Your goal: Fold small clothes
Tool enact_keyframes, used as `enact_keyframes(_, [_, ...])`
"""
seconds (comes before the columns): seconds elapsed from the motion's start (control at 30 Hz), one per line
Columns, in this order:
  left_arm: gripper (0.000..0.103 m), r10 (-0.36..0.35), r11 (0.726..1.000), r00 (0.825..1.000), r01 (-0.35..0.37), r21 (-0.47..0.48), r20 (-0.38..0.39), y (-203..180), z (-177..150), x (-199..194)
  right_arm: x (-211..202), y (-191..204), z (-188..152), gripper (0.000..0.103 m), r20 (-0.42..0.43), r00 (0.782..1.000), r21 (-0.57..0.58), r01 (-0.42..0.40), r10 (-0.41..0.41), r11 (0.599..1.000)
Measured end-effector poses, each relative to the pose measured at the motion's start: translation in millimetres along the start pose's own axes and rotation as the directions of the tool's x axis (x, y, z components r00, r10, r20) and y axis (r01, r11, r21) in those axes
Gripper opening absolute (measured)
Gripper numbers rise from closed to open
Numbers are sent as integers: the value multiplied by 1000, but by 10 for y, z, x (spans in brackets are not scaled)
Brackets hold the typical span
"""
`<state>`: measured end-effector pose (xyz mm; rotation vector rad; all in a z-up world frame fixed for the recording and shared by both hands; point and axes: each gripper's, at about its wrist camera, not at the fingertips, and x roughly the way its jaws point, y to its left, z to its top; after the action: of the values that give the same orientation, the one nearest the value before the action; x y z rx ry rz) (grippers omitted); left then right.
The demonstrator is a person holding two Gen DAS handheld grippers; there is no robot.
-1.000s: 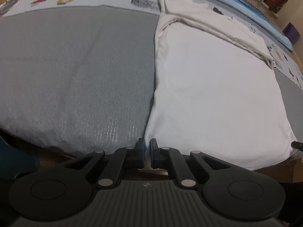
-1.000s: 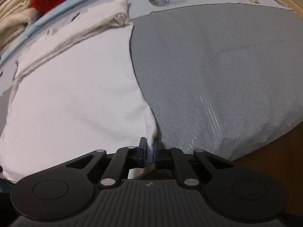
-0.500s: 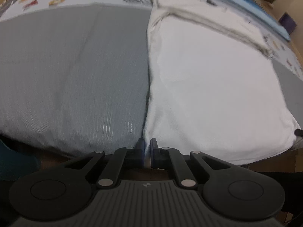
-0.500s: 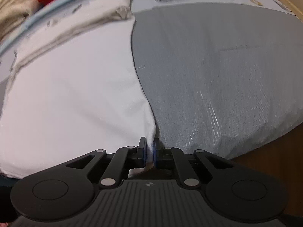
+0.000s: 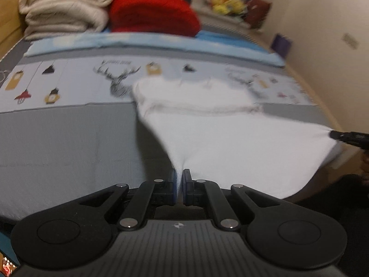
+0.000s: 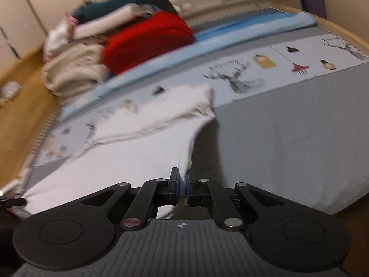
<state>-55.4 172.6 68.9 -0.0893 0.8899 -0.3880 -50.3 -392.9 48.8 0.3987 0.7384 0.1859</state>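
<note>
A white garment [image 5: 230, 138] [image 6: 120, 157] is stretched between both grippers, its near hem lifted off the grey bed cover [image 5: 69, 143] [image 6: 288, 138] while its far end still rests on the printed sheet. My left gripper [image 5: 179, 180] is shut on the hem's left corner. My right gripper [image 6: 182, 182] is shut on the opposite corner, cloth bunched between its blue pads. In the left wrist view the right gripper [image 5: 346, 136] shows at the far right, pinching the cloth. The left gripper's tip [image 6: 11, 201] shows at the left edge of the right wrist view.
Folded cream blankets [image 5: 64, 7] [image 6: 73, 69] and a red one [image 5: 154, 13] [image 6: 147, 41] are stacked at the head of the bed. A light blue strip [image 5: 161, 41] runs across behind the deer-print sheet [image 5: 120, 78] [image 6: 237, 78]. A wall [image 5: 322, 34] stands on the right.
Both grippers rose and tilted up, lifting the garment's near hem off the bed. The blanket stack and wall have come into view.
</note>
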Motion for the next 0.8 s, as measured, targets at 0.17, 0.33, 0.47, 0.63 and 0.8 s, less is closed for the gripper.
enact_keyframes(0.17, [5, -56, 995, 997, 60, -78, 60, 164, 109, -246, -445, -41, 99, 5, 63, 993, 20, -104, 102, 994])
enact_keyframes(0.33, [5, -53, 980, 998, 61, -187, 46, 508, 511, 430, 39, -298, 347, 5, 36, 999, 105, -42, 39, 994])
enact_keyframes(0.47, [5, -12, 974, 1000, 7, -228, -19, 814, 848, 1246, 788, -391, 567, 5, -38, 998, 89, 48, -44, 995])
enact_keyframes(0.63, [5, 40, 969, 994, -64, -239, -104, 1132, 1015, 2088, 1736, -524, 811, 5, -136, 984, 98, 132, -119, 986])
enact_keyframes(0.8, [7, 28, 939, 995, -58, -340, -93, 1329, 940, 2319, 2249, -608, 834, 6, -136, 980, 139, 162, -143, 977])
